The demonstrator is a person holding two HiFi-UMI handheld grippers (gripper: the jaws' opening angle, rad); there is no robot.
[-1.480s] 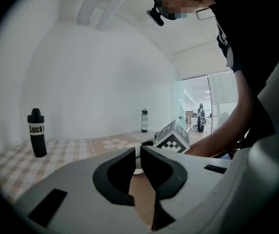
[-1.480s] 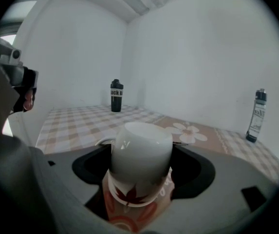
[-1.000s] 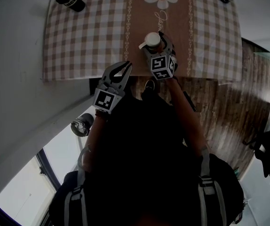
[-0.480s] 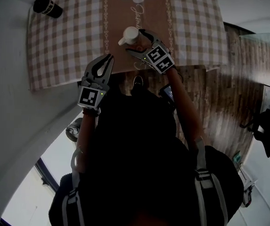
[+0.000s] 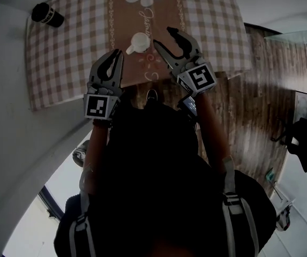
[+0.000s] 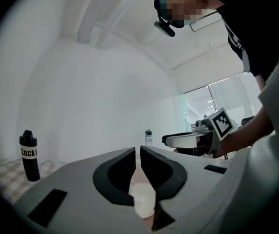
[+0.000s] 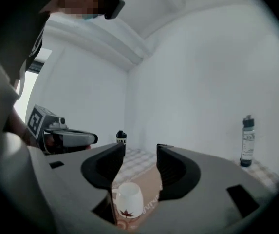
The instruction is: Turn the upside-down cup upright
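A small white cup (image 5: 137,41) with a handle stands on the brown runner of the checked tablecloth (image 5: 67,47), wider end up, free of both grippers. It also shows low between the jaws as the cup (image 7: 128,199) with a red leaf print, and as the cup (image 6: 143,202). My right gripper (image 5: 167,37) hangs above and right of it, jaws apart and closing, nothing between them. My left gripper (image 5: 115,57) hovers left of the cup near the table's front edge, shut and empty. The right gripper (image 6: 197,139) and the left gripper (image 7: 67,138) face each other.
A black bottle (image 5: 47,15) stands at the table's far left corner, the same bottle (image 6: 28,155). A clear bottle (image 7: 247,141) with a dark cap stands at the far right. White wall lies left of the table, wooden floor (image 5: 249,106) right.
The right gripper has let go of the cup, lifted away and pulled back to the right. The cup stays on the runner. The left gripper has risen a little, still shut.
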